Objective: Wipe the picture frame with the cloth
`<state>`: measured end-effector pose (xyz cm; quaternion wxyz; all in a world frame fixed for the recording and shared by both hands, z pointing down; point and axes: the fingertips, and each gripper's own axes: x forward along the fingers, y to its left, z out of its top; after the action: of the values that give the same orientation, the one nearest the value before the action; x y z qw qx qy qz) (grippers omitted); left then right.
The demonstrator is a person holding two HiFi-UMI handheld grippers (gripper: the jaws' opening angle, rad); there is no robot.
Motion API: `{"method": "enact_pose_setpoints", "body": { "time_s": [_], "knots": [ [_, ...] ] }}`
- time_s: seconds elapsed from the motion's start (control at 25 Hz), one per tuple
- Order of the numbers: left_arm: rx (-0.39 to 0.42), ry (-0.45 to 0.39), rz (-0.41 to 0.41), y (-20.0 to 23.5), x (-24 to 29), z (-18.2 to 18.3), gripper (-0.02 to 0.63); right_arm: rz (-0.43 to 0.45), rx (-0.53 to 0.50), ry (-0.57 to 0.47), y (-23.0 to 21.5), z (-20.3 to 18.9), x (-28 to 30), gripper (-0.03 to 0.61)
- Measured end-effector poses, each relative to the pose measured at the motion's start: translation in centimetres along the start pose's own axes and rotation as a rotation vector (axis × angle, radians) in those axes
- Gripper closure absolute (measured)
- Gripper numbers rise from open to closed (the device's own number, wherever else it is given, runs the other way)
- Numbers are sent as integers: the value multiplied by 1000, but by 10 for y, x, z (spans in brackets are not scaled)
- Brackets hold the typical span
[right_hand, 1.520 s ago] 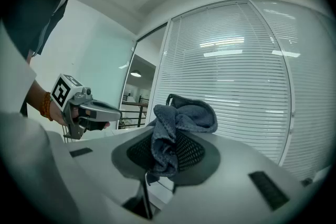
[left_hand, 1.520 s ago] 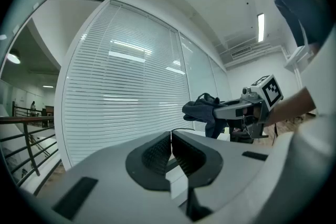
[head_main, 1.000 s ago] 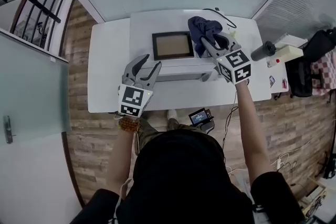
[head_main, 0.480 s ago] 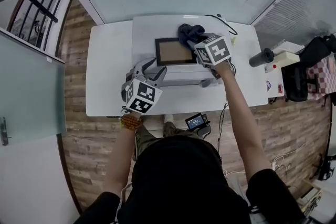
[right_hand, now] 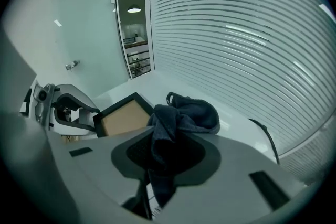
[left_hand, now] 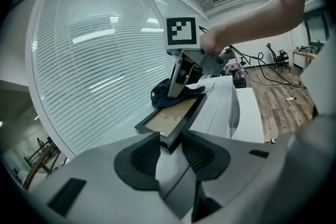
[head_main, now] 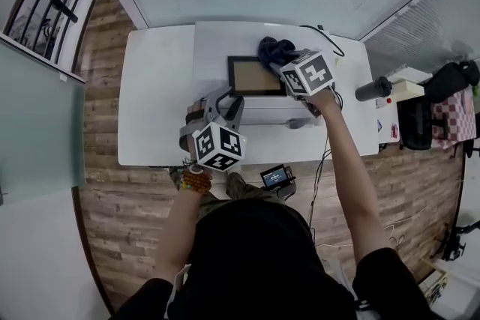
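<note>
The black picture frame [head_main: 255,76] with a tan panel lies flat on a white raised box. My left gripper [head_main: 227,97] sits at its near left corner. In the left gripper view that corner [left_hand: 169,140] pokes into the gap between the jaws, which are closing around it. My right gripper [head_main: 285,65] is shut on a dark blue cloth [head_main: 271,50] whose bunched end rests at the frame's far right corner. In the right gripper view the cloth [right_hand: 184,113] hangs from the jaws beside the frame [right_hand: 123,118], with the left gripper [right_hand: 65,110] behind it.
The white box [head_main: 262,110] stands on a white table [head_main: 154,101] against a wall of blinds. A black cable [head_main: 322,37] trails at the back right. A dark cylinder [head_main: 373,91] lies off the table's right end, and a small screen device [head_main: 276,176] sits below the front edge.
The right gripper has brought the cloth left and down onto the frame's far right corner. The left gripper has rolled and moved in to the frame's near left corner, its jaws narrower.
</note>
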<state>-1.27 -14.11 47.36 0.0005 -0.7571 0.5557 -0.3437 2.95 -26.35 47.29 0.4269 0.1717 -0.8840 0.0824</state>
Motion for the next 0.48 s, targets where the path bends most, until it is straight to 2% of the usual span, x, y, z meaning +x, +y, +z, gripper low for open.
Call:
{"method": "enact_pose_setpoints", "body": {
  "time_s": [0.16,0.28,0.4,0.48],
  "knots": [
    [0,6,-8,1,2,1,485,41,-36,13,21,16,12,505],
    [-2,8,-14,1,1,1,486,56,-97,35,44,29,20,505],
    [-5,11,-19,1,1,-1,486,111,-142,50,77,37,32,508],
    [-2,11,-14,1,1,-1,491,111,-178,57,88,39,37,508]
  ]
}}
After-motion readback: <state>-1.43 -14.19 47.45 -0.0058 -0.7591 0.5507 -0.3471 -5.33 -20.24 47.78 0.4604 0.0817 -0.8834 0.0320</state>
